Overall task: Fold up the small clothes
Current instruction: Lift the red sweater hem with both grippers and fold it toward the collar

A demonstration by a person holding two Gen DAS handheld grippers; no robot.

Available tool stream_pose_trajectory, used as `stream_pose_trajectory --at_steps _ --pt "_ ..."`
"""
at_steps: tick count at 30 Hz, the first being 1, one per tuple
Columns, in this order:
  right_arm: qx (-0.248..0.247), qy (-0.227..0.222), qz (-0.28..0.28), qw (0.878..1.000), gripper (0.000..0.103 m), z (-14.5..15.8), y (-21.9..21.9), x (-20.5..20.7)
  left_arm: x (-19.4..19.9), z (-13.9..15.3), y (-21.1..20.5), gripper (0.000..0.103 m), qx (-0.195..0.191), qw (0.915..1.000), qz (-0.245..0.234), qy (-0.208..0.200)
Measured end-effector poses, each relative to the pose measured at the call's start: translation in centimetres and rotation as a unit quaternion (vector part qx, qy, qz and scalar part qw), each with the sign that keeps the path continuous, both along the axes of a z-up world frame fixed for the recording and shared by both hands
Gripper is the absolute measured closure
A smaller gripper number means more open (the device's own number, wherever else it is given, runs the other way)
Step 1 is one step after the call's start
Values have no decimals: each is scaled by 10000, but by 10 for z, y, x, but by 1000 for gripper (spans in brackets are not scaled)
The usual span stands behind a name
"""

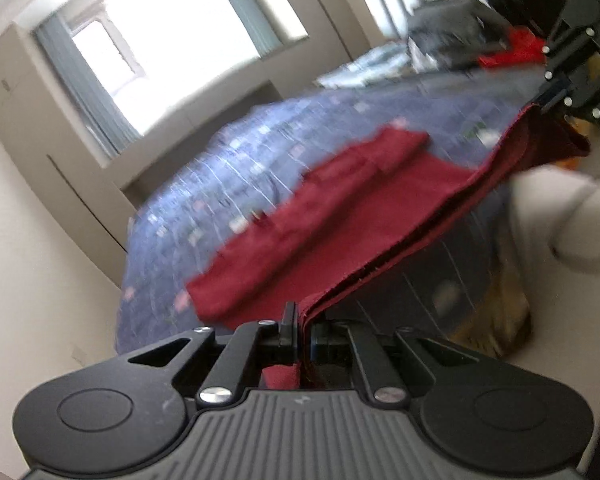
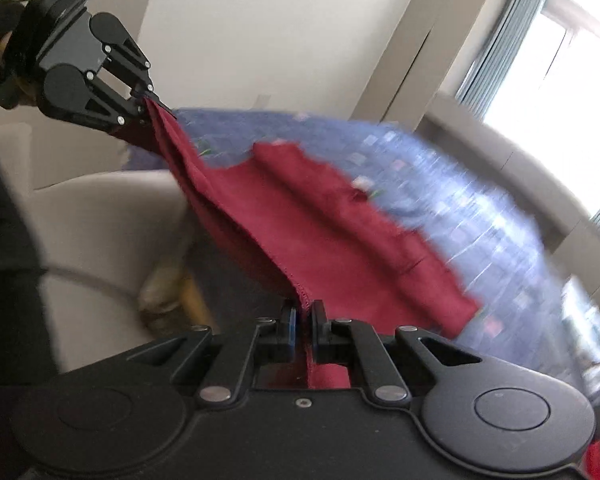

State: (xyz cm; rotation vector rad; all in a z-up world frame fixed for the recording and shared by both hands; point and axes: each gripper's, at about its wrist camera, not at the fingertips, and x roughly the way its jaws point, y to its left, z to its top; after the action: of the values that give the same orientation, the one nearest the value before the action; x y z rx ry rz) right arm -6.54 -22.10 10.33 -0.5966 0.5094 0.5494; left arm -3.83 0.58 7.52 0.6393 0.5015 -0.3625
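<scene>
Both clamped: left gripper and right gripper pinch dark-red garment hem, raised above blue bedspread.

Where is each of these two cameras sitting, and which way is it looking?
Left wrist view: rides on the left gripper, looking along its fingers over the maroon garment to the bed and window; the right gripper shows.
Right wrist view: rides on the right gripper, facing the same bed; the left gripper shows top left.
Shared: both grippers pinching one garment edge.
</scene>
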Motion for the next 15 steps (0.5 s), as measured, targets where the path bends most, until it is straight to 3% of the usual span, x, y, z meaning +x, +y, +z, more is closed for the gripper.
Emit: stream_pose_trajectory --at_steps 6,10,15 --pt "-141 -961 -174 9951 96 48 -2 63 65 51 -9 97 -377 9978 355 -418" --pt "-196 -1221 -342 9917 96 67 0 130 134 74 -13 97 -768 9940 744 -211" --pt "-234 -1148 -631 9911 96 69 4 214 222 74 -8 97 -1105 9866 1180 211"
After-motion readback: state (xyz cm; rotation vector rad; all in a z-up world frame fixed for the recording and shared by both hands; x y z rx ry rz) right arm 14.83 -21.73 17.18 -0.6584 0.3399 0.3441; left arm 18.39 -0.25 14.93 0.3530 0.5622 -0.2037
